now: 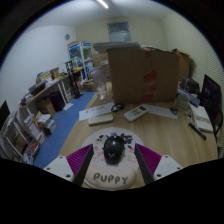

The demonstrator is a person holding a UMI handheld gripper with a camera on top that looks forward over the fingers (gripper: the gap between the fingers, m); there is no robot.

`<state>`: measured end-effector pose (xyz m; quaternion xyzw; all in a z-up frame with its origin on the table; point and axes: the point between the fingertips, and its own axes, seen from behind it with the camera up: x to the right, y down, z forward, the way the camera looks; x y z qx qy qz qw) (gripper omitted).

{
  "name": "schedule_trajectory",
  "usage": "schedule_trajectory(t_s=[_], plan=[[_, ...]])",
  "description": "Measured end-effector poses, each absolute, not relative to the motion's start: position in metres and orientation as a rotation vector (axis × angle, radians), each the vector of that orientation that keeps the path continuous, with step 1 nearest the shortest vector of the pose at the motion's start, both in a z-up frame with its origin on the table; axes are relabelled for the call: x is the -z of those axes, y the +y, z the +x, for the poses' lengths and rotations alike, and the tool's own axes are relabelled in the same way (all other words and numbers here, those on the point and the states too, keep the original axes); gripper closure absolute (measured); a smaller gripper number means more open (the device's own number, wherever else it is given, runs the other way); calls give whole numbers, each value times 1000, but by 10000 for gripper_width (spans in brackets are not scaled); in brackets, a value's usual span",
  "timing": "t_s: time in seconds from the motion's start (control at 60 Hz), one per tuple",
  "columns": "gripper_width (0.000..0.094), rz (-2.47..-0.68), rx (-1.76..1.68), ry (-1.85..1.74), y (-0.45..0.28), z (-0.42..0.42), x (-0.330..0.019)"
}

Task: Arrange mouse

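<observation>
Mouse [114,149] sits between the jaws, on a white pad marked PUPPY [110,176]. Pink pads [82,157] flank it; whether they press it, cannot tell. Table [165,135] beyond carries a remote [135,112], papers and a cardboard box [142,75].

Judgement: keep the mouse centred between the fingers, squeeze both sides evenly, lift level, and avoid dragging the pad.

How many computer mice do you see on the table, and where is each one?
1. A black mouse lies between the gripper fingers, on a white mat printed PUPPY. The fingers are open around it. Others may be hidden among clutter farther along the table.
</observation>
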<state>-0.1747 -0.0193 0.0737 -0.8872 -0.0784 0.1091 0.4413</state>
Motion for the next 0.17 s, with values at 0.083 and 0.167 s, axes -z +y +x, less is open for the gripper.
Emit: schedule_trajectory(t_s=[0.083,0.167], plan=[[91,-2199,-279,-203,-48,-145,-97],[87,-2192,-229,-201,-74,-102,-116]])
